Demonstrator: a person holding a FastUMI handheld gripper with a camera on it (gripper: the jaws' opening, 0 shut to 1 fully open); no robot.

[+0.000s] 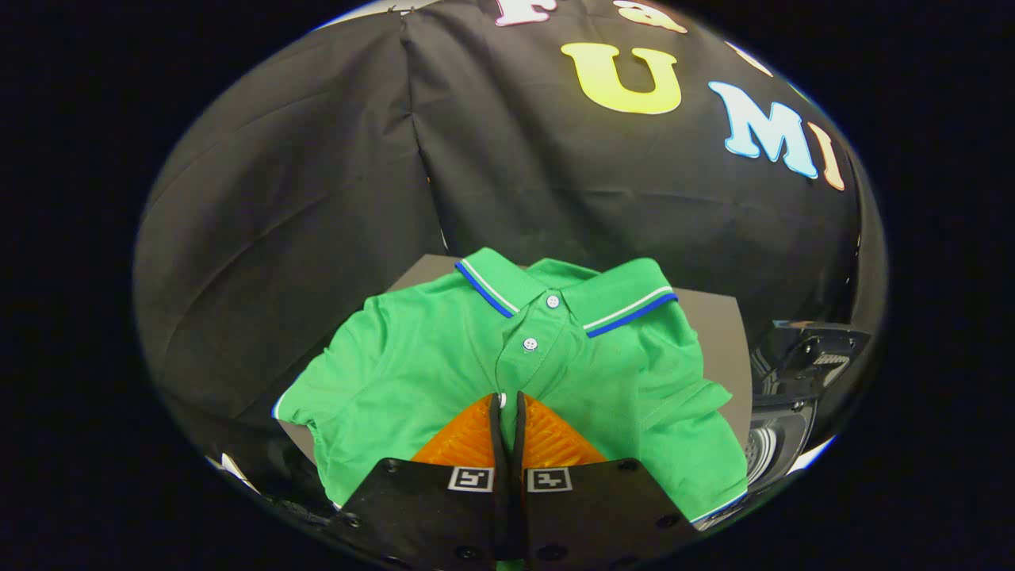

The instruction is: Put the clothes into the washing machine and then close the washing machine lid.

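Since the shirt (444, 373) lies flat on the table (718, 333), the hand-held gripper (507, 400) sits pinched together over its placket; whether it has fabric, can't tell. Washer (781, 412) waits beside the shirt.

green polo shirt (444, 373), blue-white striped collar (626, 305)

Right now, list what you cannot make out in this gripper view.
- Whether the fingers pinch any cloth: they sit together over the green polo shirt and hide the fabric beneath.
- The shirt's lower part: covered by the fingers and the gripper's body.
- The washing machine: cut off at the side, its drum mostly out of view.
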